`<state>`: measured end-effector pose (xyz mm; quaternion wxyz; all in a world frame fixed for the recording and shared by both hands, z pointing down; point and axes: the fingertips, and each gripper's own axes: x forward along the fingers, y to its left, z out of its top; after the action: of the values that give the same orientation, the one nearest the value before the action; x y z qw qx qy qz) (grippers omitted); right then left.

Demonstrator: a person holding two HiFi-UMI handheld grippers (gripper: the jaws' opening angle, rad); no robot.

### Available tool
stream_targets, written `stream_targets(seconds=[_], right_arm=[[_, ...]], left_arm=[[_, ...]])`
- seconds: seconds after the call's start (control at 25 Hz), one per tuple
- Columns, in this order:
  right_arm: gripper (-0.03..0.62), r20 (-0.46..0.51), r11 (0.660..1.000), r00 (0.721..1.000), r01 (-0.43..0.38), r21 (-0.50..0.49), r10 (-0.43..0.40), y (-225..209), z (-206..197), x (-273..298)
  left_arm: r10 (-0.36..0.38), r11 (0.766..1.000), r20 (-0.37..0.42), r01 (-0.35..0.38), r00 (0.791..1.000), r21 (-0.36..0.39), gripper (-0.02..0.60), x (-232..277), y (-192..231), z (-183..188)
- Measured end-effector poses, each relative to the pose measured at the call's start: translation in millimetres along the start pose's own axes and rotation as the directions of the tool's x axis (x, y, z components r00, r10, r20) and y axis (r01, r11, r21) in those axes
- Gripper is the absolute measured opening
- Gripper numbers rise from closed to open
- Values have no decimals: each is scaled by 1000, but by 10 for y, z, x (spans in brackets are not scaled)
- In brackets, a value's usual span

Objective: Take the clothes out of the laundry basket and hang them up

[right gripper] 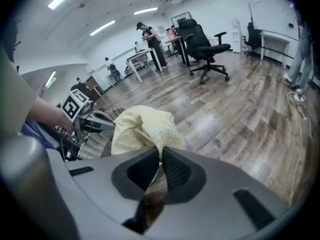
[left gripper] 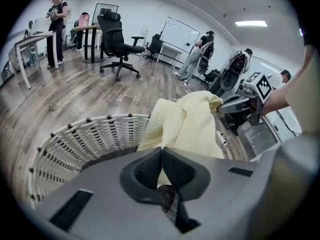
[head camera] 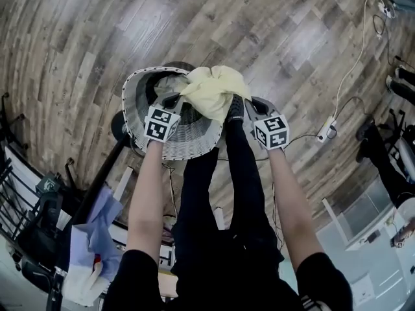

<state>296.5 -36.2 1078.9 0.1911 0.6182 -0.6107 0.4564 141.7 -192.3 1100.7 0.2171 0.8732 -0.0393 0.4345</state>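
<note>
**Yellow garment** point(head camera: 211, 88): pale, waffle-textured and bunched. It is held up between the two grippers, ahead of both sets of jaws and over the mouth of the basket. Whether its lower folds touch the basket cannot be told.

**Left gripper** point(head camera: 176, 101): jaws closed on one edge of the yellow garment. In the left gripper view the pads meet with a thin fold pinched at the tips of the left gripper point(left gripper: 161, 151). The bulk of the cloth rises just ahead of the tips and a little to their right.

**Right gripper** point(head camera: 237, 109): jaws clamped on the opposite edge. In the right gripper view a fold is nipped at the tips of the right gripper point(right gripper: 161, 153). The rest of the cloth is bunched just ahead and to the left, reaching across to the other gripper.

**Laundry basket** point(head camera: 188, 146): round, white and slatted.
- It sits directly below and ahead of the left gripper, with its rim curving off to the left of those jaws.
- From the right gripper it lies ahead and to the left, beyond the garment.

**Surroundings:**
- Wooden floor point(head camera: 292, 37), beneath both grippers.
- Blue cloth point(head camera: 97, 229), behind and to the left of the left gripper.
- Office chair point(left gripper: 117, 34), black, well apart and far ahead of the left gripper.
</note>
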Motion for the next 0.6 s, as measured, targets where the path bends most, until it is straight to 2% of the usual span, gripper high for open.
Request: stream_targets(seconds=[0.36, 0.6], right_arm=[[25, 82, 999, 995, 47, 3, -47, 280, 457, -654], [25, 145, 999, 989, 38, -26, -34, 488, 773, -1134]], left_arm=[[90, 994, 1, -90, 996, -69, 23, -1021, -215, 1], [148, 984, 61, -141, 987, -106, 23, -1679, -467, 134]])
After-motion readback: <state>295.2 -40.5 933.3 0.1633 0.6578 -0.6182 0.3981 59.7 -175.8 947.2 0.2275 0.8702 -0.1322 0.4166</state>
